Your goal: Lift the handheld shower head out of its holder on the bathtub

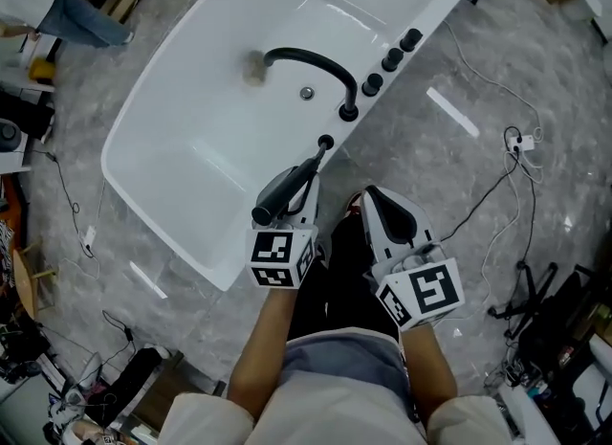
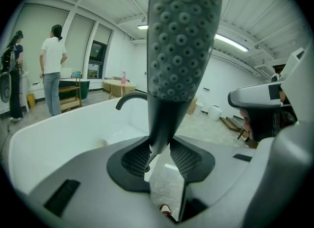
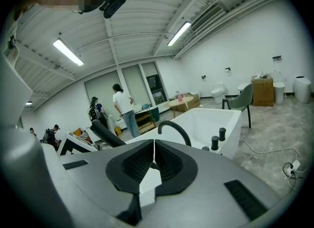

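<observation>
The left gripper (image 2: 159,154) is pinching the shower head (image 2: 180,40) by its neck; only that gripper's view is showing the studded nozzle face. At three o'clock of it, the right gripper (image 3: 153,159) is hovering, jaws pressed together on nothing.

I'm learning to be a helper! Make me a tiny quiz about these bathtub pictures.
1. True or false: the right gripper is shut with nothing in it.
2. Which one holds the shower head? A: the left gripper. B: the right gripper.
3. Fill in: the curved tap over the white bathtub is coloured ___.
Key: 1 true; 2 A; 3 black.
</observation>
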Demonstrator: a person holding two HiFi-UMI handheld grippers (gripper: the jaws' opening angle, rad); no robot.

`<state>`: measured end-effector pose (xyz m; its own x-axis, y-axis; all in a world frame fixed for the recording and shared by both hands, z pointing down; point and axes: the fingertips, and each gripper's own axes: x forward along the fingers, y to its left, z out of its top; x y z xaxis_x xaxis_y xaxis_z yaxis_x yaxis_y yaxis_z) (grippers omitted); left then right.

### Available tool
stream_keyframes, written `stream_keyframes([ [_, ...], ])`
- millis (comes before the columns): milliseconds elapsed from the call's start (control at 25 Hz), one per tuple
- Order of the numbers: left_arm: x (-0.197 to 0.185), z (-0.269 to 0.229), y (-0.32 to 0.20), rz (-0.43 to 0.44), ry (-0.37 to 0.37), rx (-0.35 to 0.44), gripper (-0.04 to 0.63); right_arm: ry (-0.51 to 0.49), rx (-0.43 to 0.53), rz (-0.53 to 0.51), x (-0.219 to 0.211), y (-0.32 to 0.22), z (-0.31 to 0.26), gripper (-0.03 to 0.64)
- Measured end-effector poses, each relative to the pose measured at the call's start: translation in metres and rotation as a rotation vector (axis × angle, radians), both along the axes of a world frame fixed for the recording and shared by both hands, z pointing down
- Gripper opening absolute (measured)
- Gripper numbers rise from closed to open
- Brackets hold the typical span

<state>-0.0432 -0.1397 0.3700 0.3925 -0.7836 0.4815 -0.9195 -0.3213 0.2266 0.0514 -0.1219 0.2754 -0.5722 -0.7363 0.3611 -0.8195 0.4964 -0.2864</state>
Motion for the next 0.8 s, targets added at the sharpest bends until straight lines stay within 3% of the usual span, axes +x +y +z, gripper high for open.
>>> stream_keyframes([
  [560,0.004,-0.059,0.020,0.055,-0.009,0.087,0.137,0.052,0.105,-0.088,0.007,0.025,-0.071,0.020],
  [800,0.011,-0.075,0.035,0.077,0.003,0.110,0.137,0.054,0.122,-0.071,0.009,0.043,-0.086,0.020],
])
